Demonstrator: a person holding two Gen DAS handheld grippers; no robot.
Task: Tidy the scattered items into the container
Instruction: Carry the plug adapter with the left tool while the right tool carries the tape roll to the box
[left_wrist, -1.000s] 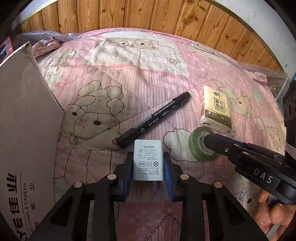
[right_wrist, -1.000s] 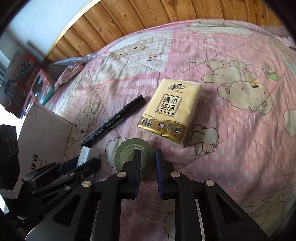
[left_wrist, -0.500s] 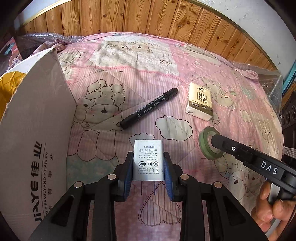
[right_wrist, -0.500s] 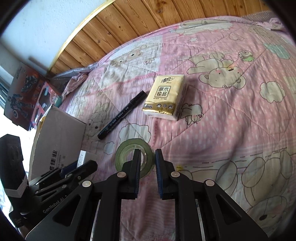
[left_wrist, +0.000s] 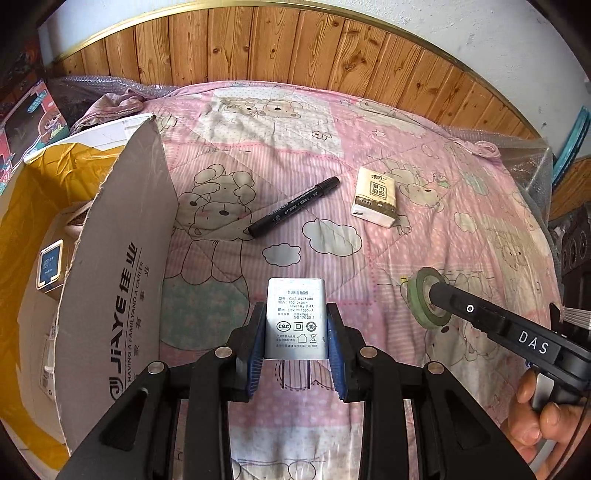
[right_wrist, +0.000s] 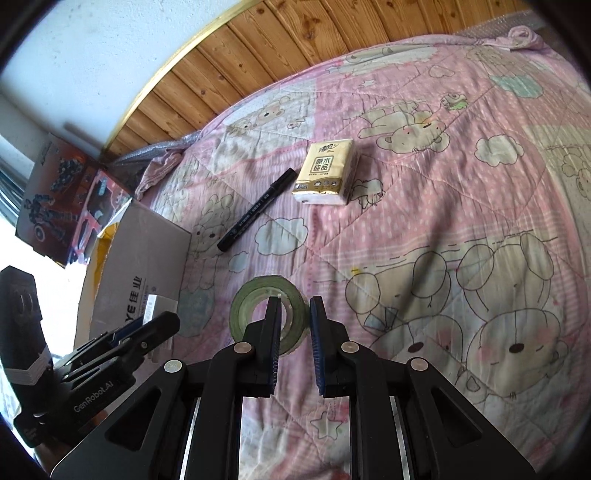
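My left gripper (left_wrist: 295, 332) is shut on a white power adapter (left_wrist: 295, 299), held above the pink quilt with its prongs toward me. The open cardboard box (left_wrist: 122, 258) stands just to its left. My right gripper (right_wrist: 295, 306) is shut on a green tape roll (right_wrist: 247, 306), one finger through the hole and one outside the rim. From the left wrist view the tape roll (left_wrist: 419, 299) hangs on the right gripper (left_wrist: 436, 295) off the bedding. A black marker (left_wrist: 293, 206) and a tissue pack (left_wrist: 375, 195) lie farther back on the quilt.
The box has a yellow lining (left_wrist: 22, 206) and a small packet (left_wrist: 50, 266) inside; its tall flap (right_wrist: 140, 251) rises between the adapter and the opening. A wooden headboard (left_wrist: 258, 48) runs along the far side. Toy boxes (right_wrist: 55, 195) stand beyond the box. A hand (left_wrist: 543, 417) holds the right gripper.
Both grippers have lifted up and back with their items, so the marker and tissue pack look farther off. The left one has swung toward the box, whose inside now shows.
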